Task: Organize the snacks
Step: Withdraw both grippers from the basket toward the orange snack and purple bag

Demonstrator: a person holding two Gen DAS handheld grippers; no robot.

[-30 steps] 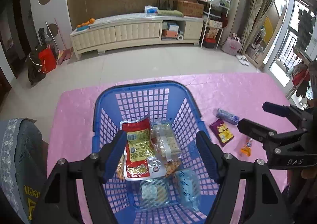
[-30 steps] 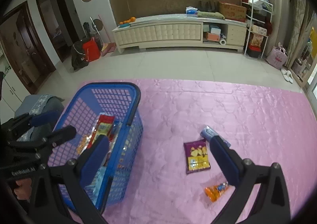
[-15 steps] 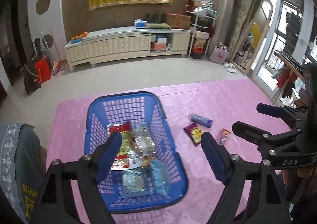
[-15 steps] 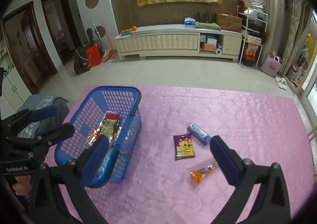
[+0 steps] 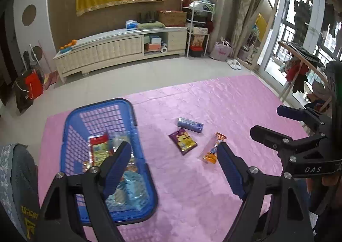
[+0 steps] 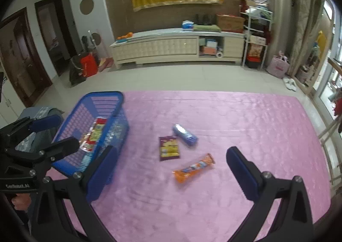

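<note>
Both grippers gaping wide, holding nothing: left gripper hovering beside blue basket; right gripper hanging above orange packet, purple packet, and what looks like a blue roll.

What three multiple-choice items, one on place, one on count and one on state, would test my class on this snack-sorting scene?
1. Where does the blue plastic lattice basket sit on the pink quilted cloth?
A. its left part
B. its right part
C. its far right corner

2. How many snack packets lie loose on the cloth?
A. one
B. three
C. five

3. How do the jaws of the right gripper stand?
A. shut on a packet
B. shut on nothing
C. open, holding nothing

Key: 1 A, the basket stands left of the packets. 2 B, the purple crisp packet, blue wrapped roll and orange wrapped packet. 3 C, the pads stand wide apart over bare cloth.
</note>
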